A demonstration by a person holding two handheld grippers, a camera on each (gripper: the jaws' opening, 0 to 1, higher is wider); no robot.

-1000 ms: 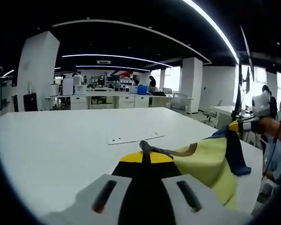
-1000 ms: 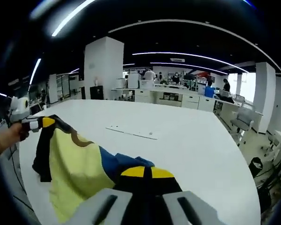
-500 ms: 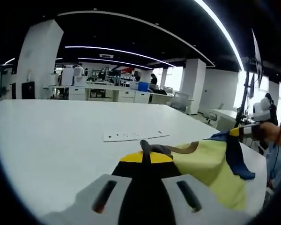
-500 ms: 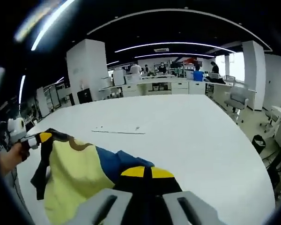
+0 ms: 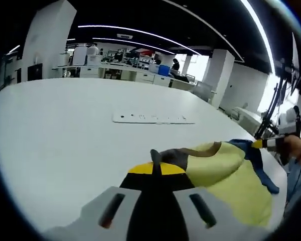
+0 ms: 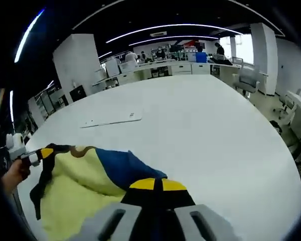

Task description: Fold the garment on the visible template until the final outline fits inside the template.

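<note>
Left gripper view: left claw (image 5: 155, 169), black with yellow tips, jaws closed on a dark corner of the garment (image 5: 231, 173). Garment: pale yellow body, blue panel, brown neck trim, dark edging; it stretches from the left claw toward the right side of the view, held taut over the near edge of the white tabletop (image 5: 65, 130) (whether the cloth touches the surface cannot be told). At its far end the right claw (image 5: 259, 144), yellow-tipped and carried in a person's hand (image 5: 292, 148), pinches the other corner. A flat white strip (image 5: 153, 118) with small dark dots lies on the tabletop, well apart from the garment, toward the middle. Background: open office with white pillars (image 5: 46, 40), counters and ceiling light strips. Right gripper view: right claw (image 6: 156, 184), jaws closed on the blue part of the garment (image 6: 85, 178), which spreads toward the left side of the view along the near tabletop (image 6: 205, 125) edge. The left claw (image 6: 44, 152), yellow-tipped, grips the dark far corner, a hand (image 6: 14, 173) behind it. The white strip (image 6: 111, 120) lies farther in on the tabletop, apart from the cloth.
</note>
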